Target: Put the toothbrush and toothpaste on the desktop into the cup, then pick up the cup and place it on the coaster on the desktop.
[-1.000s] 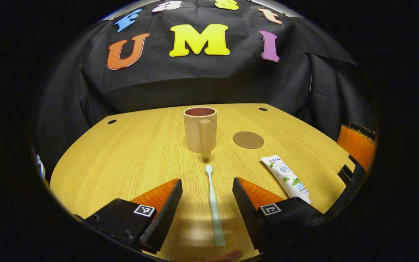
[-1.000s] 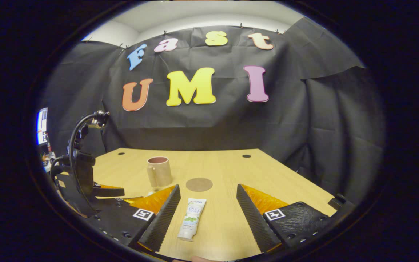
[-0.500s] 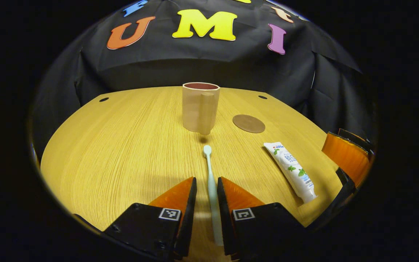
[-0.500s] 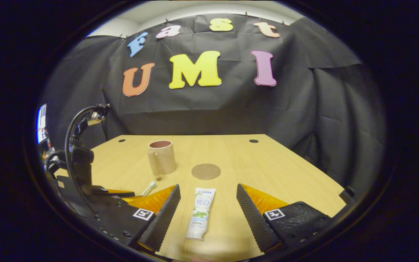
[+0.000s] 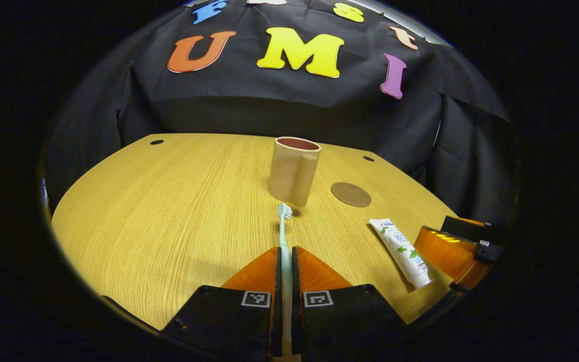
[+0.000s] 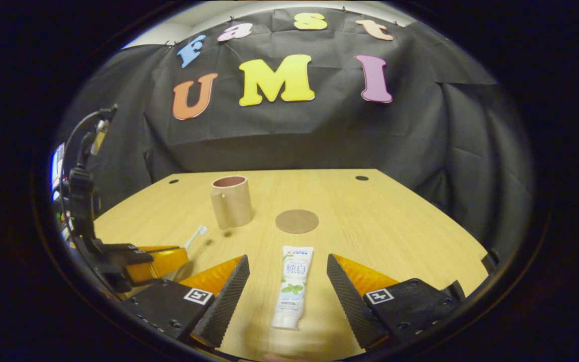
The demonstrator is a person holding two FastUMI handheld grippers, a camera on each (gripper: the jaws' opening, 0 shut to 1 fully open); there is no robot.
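Left tongs are clamped tight on the toothbrush handle, both fingers pressing it, with the bristle head sticking out ahead and lifted a bit off the wooden surface, pointing at the cup. Right tongs are spread wide open with the toothpaste lying flat on the surface between the fingers, not touched by either one, cap end toward the camera. In the right gripper view the left tongs show off to the left with the brush head poking up. Further back the cup stands upright, and the round coaster sits just to its right, apart from it.
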